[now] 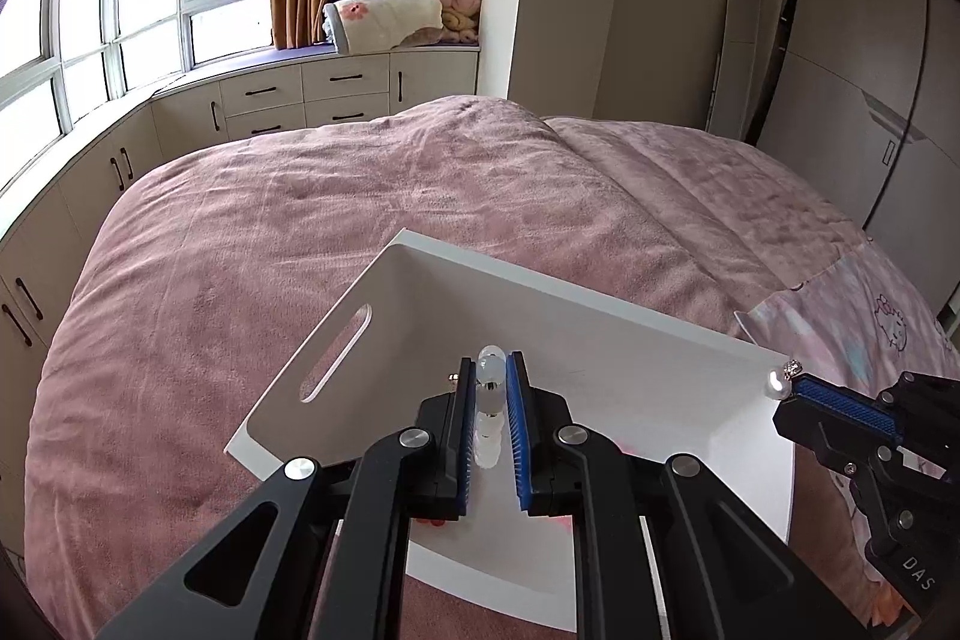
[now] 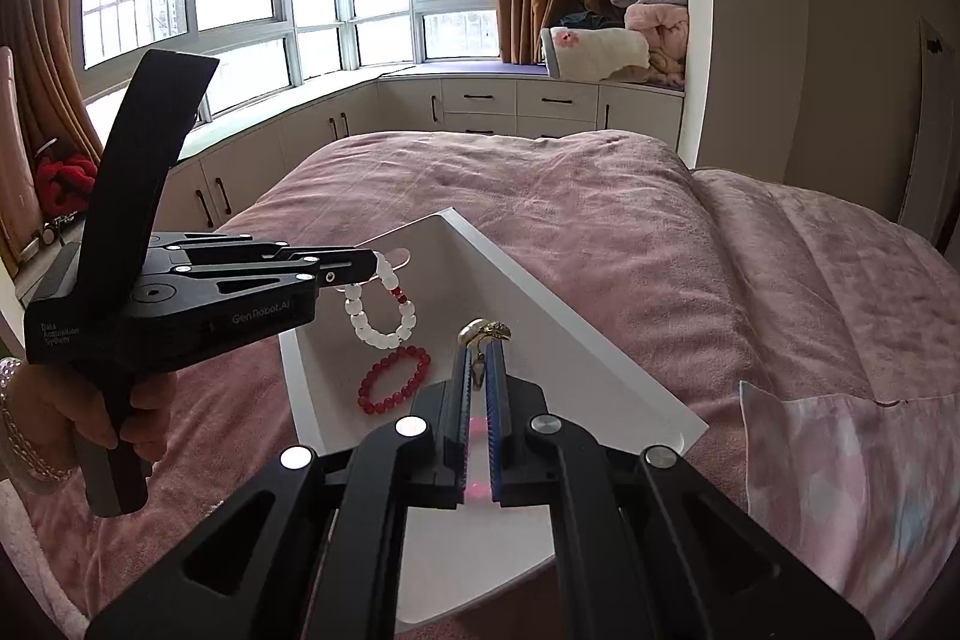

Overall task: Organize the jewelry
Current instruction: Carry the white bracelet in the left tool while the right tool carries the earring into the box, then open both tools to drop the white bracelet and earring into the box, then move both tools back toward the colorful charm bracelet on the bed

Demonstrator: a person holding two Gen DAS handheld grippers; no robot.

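A white tray (image 1: 600, 304) with a slot handle lies on the pink bed; it also shows in the right wrist view (image 2: 540, 292). My left gripper (image 1: 492, 370) is shut on a white bead bracelet (image 2: 384, 316), which hangs from its tips above the tray; a few of its beads are red. My right gripper (image 2: 483, 340) is shut on a pearl earring (image 2: 483, 331) with a gold setting, held over the tray; the earring also shows at the right gripper's tip in the left wrist view (image 1: 780, 381). A red bead bracelet (image 2: 393, 379) lies on the tray floor.
The pink bedspread (image 1: 360, 196) surrounds the tray. A patterned pillow (image 2: 852, 472) lies at the right. Cabinets with drawers (image 1: 300, 94) and folded blankets (image 1: 420, 4) line the window wall beyond the bed.
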